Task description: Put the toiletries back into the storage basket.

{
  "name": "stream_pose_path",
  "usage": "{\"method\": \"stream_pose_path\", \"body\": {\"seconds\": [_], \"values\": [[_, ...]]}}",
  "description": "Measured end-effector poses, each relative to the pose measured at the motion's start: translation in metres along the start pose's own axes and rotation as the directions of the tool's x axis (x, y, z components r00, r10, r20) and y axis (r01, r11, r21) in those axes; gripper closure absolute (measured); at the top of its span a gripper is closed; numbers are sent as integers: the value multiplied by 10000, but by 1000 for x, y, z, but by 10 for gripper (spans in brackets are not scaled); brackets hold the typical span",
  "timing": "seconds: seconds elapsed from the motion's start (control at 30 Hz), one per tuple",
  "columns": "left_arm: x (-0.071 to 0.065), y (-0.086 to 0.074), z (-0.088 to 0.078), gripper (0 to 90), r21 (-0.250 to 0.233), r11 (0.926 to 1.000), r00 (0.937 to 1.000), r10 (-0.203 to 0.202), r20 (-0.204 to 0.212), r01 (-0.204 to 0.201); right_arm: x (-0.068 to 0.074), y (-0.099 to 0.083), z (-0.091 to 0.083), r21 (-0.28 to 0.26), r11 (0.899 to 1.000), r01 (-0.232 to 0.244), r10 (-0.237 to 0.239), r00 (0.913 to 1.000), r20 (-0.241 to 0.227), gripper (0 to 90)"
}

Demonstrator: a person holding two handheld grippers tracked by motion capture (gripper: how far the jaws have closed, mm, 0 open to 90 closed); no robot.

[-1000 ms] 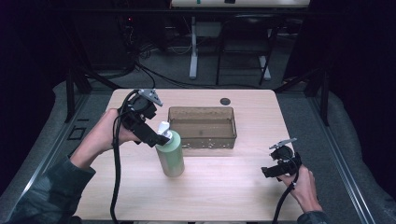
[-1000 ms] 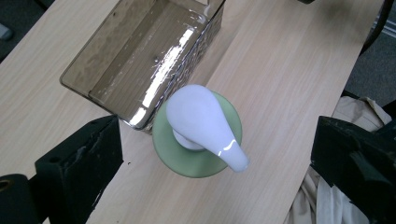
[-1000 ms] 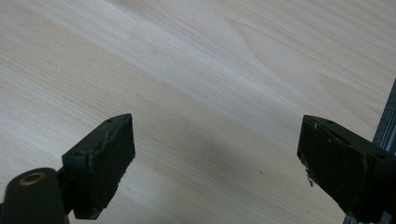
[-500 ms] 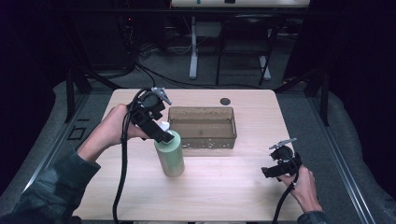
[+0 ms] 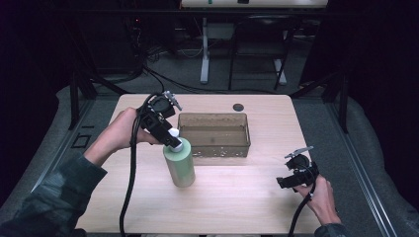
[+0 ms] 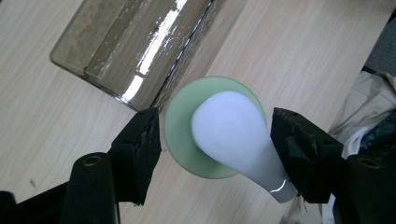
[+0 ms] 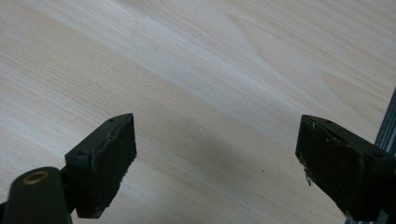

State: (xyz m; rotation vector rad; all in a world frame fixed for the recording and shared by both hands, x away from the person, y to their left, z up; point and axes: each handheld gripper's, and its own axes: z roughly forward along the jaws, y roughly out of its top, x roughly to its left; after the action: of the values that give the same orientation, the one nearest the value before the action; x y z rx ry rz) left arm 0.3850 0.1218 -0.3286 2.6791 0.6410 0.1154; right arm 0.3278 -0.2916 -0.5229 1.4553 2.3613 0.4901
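A pale green bottle [image 5: 180,165] with a white pump head [image 5: 174,133] stands upright on the wooden table, just left of a clear brownish tray [image 5: 214,148]. My left gripper [image 5: 174,142] points down over the bottle's top. In the left gripper view the pump head [image 6: 229,130] sits between the jaws above the green shoulder [image 6: 180,140]. The jaws have just been closing; a gap still shows at the left pad, so my left gripper [image 6: 217,154] is open. My right gripper [image 5: 282,181] rests low at the table's right front, and here [image 7: 215,163] stands open over bare wood.
The tray [image 6: 116,51] looks empty. A small dark disc [image 5: 238,106] lies near the table's far edge [image 5: 207,96]. Each gripper trails a black cable toward the near edge. Stand legs and cables lie on the floor beyond the table.
My left gripper has swung from the bottle's left side to above its top, and its jaws have narrowed around the pump head. The right gripper has not moved.
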Motion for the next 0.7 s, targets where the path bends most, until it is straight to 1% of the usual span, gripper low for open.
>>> {"method": "stream_pose_path", "body": {"seconds": [0.13,0.23,0.3,0.53,0.6,0.7], "values": [[0,1,0,437,83,9998,9998,200,17,-200,0,0,0,7,10000,1,-1,10000,2,120],[-1,1,-1,459,105,9996,9996,271,-2,-271,0,0,0,11,10000,21,-21,10000,15,121],[-1,1,-1,494,240,9991,9994,355,-7,-355,0,0,0,22,10000,-1,1,10000,-1,122],[2,2,1,521,491,9983,9996,298,34,-299,0,0,0,24,10000,10,-10,10000,-2,129],[2,2,2,542,554,9979,9994,320,98,-325,0,0,0,29,10000,0,0,10000,-3,129],[2,3,3,575,593,9977,9995,319,80,-323,-1,0,0,24,10000,0,0,10000,-4,129]]}}
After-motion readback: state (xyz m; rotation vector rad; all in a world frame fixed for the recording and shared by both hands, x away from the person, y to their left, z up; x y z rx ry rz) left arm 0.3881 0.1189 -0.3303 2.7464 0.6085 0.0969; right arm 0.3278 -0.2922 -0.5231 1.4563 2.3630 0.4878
